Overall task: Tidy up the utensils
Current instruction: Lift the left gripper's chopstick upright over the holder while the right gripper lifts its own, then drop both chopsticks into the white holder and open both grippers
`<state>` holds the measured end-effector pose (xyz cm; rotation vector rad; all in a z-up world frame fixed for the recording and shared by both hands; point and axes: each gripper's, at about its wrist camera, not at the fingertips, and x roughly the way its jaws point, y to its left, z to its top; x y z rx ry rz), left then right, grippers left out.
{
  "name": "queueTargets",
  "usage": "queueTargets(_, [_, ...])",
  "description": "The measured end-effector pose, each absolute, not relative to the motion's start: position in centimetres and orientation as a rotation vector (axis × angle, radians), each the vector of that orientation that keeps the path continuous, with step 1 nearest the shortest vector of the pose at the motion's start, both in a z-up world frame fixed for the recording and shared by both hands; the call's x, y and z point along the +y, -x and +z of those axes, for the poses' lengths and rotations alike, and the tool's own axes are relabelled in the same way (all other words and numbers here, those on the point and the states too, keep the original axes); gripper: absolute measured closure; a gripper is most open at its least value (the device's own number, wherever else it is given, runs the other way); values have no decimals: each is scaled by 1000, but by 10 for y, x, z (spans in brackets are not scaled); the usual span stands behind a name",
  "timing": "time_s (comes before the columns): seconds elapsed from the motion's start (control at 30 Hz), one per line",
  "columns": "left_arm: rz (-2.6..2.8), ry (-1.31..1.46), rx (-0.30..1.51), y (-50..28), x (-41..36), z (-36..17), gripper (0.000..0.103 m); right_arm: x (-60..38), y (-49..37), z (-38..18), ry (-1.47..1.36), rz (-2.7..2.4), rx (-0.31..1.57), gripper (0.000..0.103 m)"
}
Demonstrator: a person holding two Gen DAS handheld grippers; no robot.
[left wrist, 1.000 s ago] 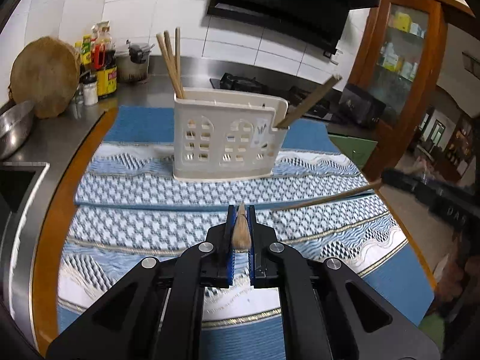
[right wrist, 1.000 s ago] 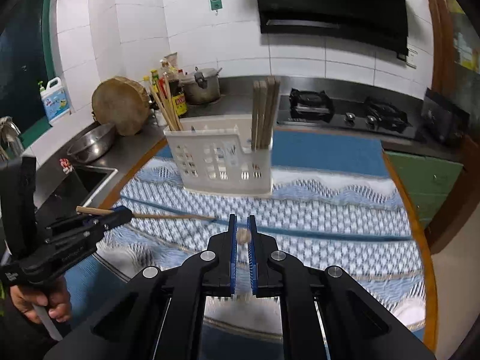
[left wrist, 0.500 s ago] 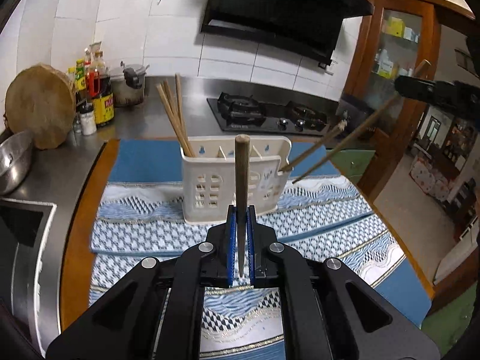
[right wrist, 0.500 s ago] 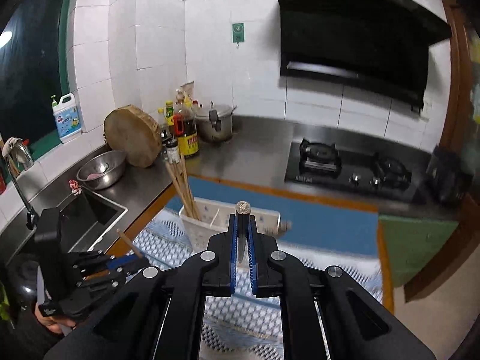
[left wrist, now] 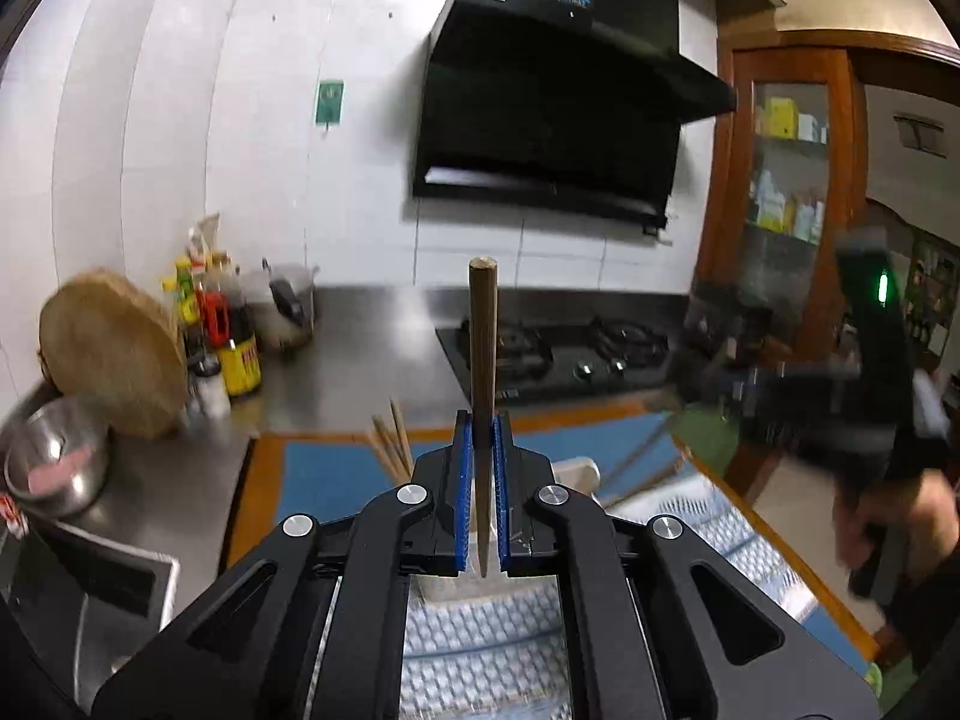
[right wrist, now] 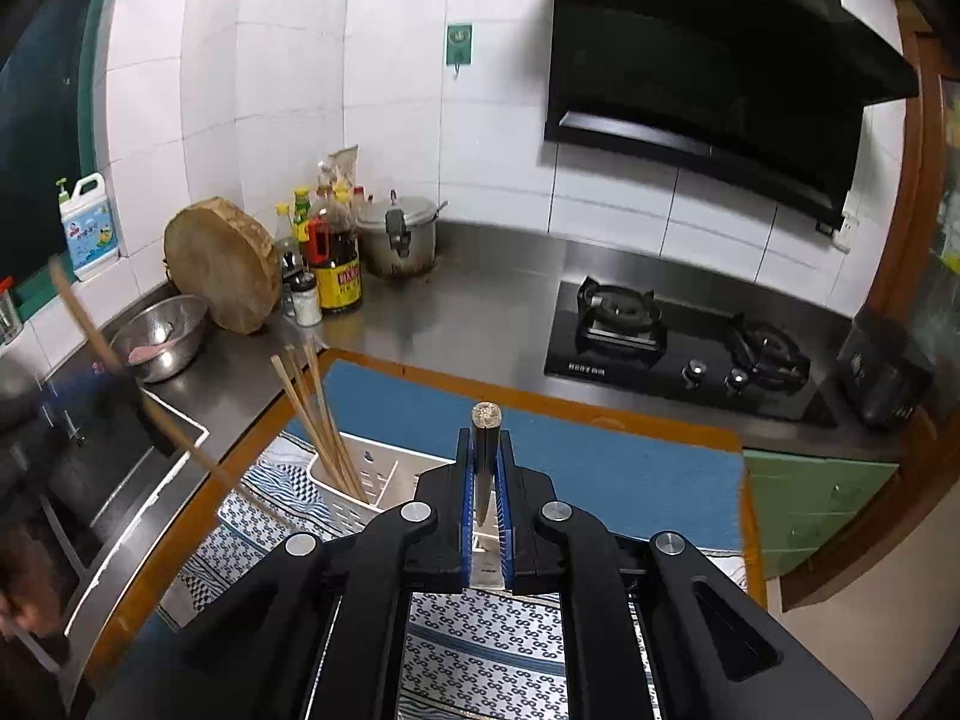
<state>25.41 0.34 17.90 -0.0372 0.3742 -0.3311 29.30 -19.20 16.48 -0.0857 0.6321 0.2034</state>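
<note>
My left gripper (left wrist: pixel 481 438) is shut on a brown chopstick (left wrist: pixel 482 348) that stands upright between its blue pads. Below it, the white utensil holder (left wrist: pixel 577 470) is mostly hidden; a few chopsticks (left wrist: pixel 390 438) poke out of its left end. My right gripper (right wrist: pixel 485 444) is shut on another chopstick (right wrist: pixel 485 456), high over the white holder (right wrist: pixel 372 468), whose left compartment has several chopsticks (right wrist: pixel 318 414). The right gripper (left wrist: pixel 780 396) shows blurred at the right of the left wrist view. In the right wrist view, the left gripper's chopstick (right wrist: pixel 90 324) is a blurred streak on the left.
The holder stands on a blue patterned cloth (right wrist: pixel 600 468) on an orange-edged table. Left are a sink (right wrist: pixel 108 468), a metal bowl (right wrist: pixel 159 336), a round wooden block (right wrist: pixel 222 264), bottles (right wrist: pixel 336 258) and a pot (right wrist: pixel 399 237). A gas stove (right wrist: pixel 678 342) sits behind, under a black hood.
Both grippers rose from low over the cloth to above the holder. Each carries its chopstick, which now stands upright in view instead of end-on. The holder sank to the bottom of both views.
</note>
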Motion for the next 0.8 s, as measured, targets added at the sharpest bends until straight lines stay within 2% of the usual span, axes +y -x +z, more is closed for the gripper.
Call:
queueTargets(0.23, [-290,62,378,-299,-6,182,98,-184,-309,142,104,216,682,96])
queueTargets(0.53, [-279,148,498,-350,-5,128,98,-185,-316,123,118,220,710,96])
queueTargets(0.8, [-299,180,581,-365,-3,95,97,-188,-319,115,112,214,723,96])
